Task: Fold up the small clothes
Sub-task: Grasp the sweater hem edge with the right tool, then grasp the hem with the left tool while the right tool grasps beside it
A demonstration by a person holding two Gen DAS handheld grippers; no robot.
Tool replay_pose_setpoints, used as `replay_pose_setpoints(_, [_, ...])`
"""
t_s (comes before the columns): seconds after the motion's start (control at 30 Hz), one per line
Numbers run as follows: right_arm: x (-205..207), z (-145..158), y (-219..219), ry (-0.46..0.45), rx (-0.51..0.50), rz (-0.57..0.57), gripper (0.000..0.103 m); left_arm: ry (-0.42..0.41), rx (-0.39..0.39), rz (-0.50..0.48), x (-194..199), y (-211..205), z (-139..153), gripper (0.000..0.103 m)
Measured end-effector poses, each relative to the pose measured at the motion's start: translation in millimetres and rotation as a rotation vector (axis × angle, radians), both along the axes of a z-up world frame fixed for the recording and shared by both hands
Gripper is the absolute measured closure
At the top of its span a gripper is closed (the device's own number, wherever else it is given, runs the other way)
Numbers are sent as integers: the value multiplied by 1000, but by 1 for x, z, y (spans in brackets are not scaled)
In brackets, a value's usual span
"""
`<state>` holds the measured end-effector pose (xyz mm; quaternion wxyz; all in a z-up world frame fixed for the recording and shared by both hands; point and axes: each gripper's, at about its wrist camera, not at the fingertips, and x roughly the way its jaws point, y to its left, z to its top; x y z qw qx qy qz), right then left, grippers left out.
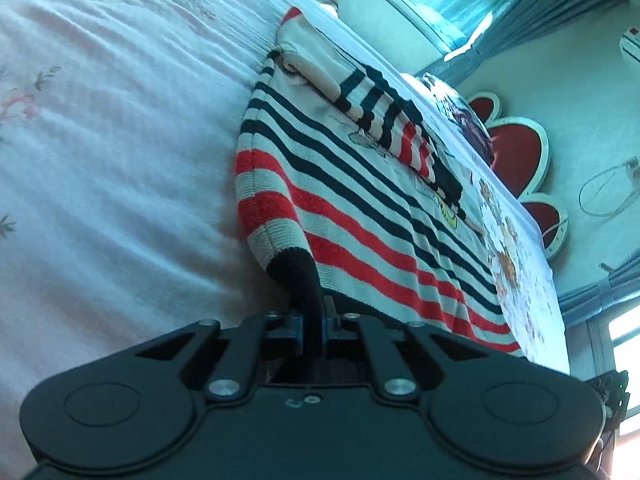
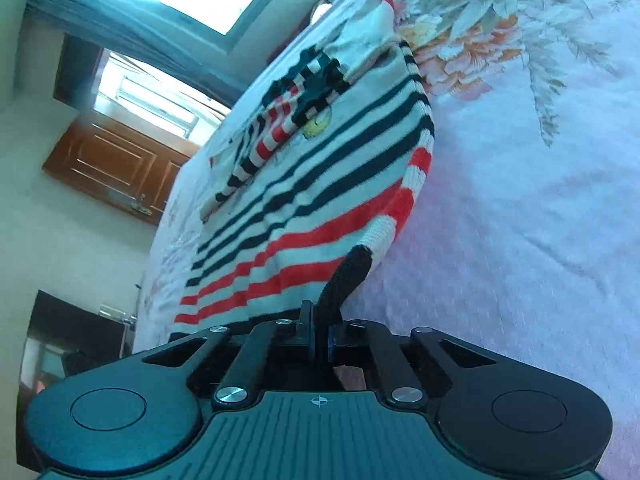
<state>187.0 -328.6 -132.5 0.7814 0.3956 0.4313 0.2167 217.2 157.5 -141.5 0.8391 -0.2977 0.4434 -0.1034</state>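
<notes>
I have the left gripper (image 1: 313, 316) and the right gripper (image 2: 320, 320) each clamped on the striped sweater (image 1: 360, 208)'s black hem, bedsheet (image 1: 100, 140) beyond at twelve o'clock.

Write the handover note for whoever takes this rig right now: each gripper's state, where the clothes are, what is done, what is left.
Left gripper: shut on the black hem corner of the striped sweater.
Right gripper: shut on the other black hem corner.
The sweater lies flat on the floral bedsheet, both sleeves folded in across its body.
Done: sleeves in, bottom corners gripped.
Left: probably carry the hem up toward the collar, release and smooth.
</notes>
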Motion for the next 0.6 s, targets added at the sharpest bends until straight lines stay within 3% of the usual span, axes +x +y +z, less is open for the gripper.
replay_pose_setpoints(0.33, [25, 38, -26, -110, -4, -60, 99, -106, -33, 73, 12, 1, 38, 97])
replay_pose_setpoints(0.6, [108, 88, -29, -183, 2, -134, 99, -204, -79, 99, 83, 4, 79, 97])
